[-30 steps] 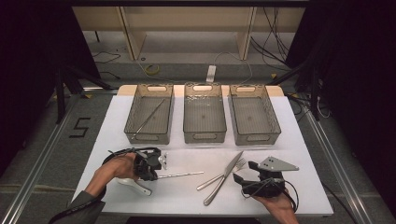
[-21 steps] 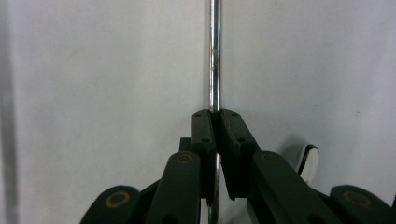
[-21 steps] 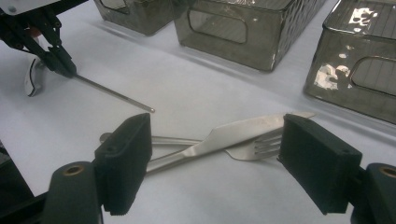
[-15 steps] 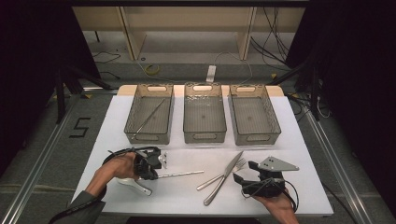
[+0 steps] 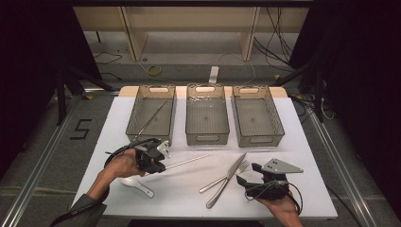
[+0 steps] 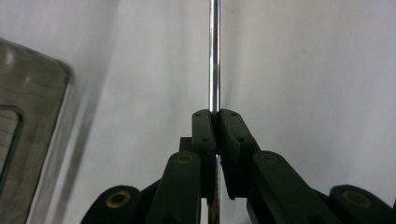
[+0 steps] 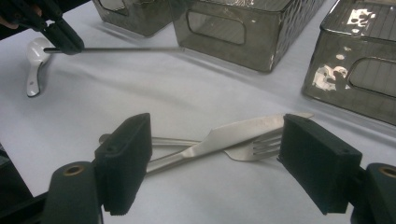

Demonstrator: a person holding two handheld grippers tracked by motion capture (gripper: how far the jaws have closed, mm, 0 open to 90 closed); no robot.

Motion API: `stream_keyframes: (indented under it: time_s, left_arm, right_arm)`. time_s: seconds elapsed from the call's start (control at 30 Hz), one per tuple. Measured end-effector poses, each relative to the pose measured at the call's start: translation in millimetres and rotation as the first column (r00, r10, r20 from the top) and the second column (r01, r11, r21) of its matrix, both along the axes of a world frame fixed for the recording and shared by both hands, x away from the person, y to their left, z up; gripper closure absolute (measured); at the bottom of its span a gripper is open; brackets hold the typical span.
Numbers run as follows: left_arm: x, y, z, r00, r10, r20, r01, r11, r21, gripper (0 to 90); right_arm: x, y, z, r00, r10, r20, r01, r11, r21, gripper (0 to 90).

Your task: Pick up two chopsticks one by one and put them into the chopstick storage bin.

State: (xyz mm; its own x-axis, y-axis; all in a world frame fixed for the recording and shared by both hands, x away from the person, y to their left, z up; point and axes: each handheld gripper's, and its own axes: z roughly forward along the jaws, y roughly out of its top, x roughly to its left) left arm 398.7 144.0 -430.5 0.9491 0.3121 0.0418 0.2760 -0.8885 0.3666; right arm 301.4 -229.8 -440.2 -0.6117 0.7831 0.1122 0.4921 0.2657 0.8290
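My left gripper [image 5: 160, 165] is shut on the near end of a thin metal rod [image 5: 189, 160], which points right over the white table [image 5: 302, 146]. In the left gripper view the pads [image 6: 205, 128] pinch the rod [image 6: 214, 56] between them. The right gripper view shows that gripper [image 7: 65, 37] holding the rod [image 7: 121, 48] level above the table, next to a white spoon [image 7: 35, 70]. My right gripper [image 5: 248, 173] rests at the front right, jaws open. A crossed knife [image 7: 233, 133] and fork [image 7: 254, 148] lie just beyond its pads [image 7: 126, 158], untouched.
Three clear bins stand in a row at the back: the left bin [image 5: 137, 124] holds another thin rod [image 5: 150, 118], the middle bin [image 5: 207, 137] and right bin [image 5: 279, 127] look bare inside. The white spoon [image 5: 137, 184] lies by the left hand.
My left gripper has lifted a little with the rod, whose far end now sits higher and farther back in the high view. The right gripper has stayed still.
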Motion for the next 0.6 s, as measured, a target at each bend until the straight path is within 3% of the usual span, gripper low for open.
stream_keyframes:
  time_s: [0.1, 0.27, 0.43, 0.6]
  left_arm:
    - [2.5, 1.1, 5.6, 0.9979, 0.063, 0.016, -0.062, 0.9970, -0.047, 84.4]
    - [6.1, 5.5, 15.2, 0.9905, 0.137, 0.017, -0.134, 0.9853, -0.106, 84.4]
    - [9.1, 11.5, 21.4, 0.9770, 0.212, 0.019, -0.207, 0.9649, -0.162, 84.4]
    - [10.7, 15.2, 24.6, 0.9683, 0.249, 0.018, -0.241, 0.9514, -0.191, 84.4]
  right_arm:
    - [0.1, 0.1, -0.1, 1.0000, 0.001, 0.001, -0.001, 1.000, -0.001, 26.1]
    - [-0.1, 0.0, 0.2, 1.0000, -0.002, 0.000, 0.002, 1.000, 0.001, 26.1]
    - [-0.2, -0.3, 0.3, 1.0000, -0.003, -0.001, 0.003, 1.000, 0.002, 26.1]
    - [-0.2, -0.2, 0.2, 1.0000, -0.003, -0.001, 0.003, 1.000, 0.003, 26.1]
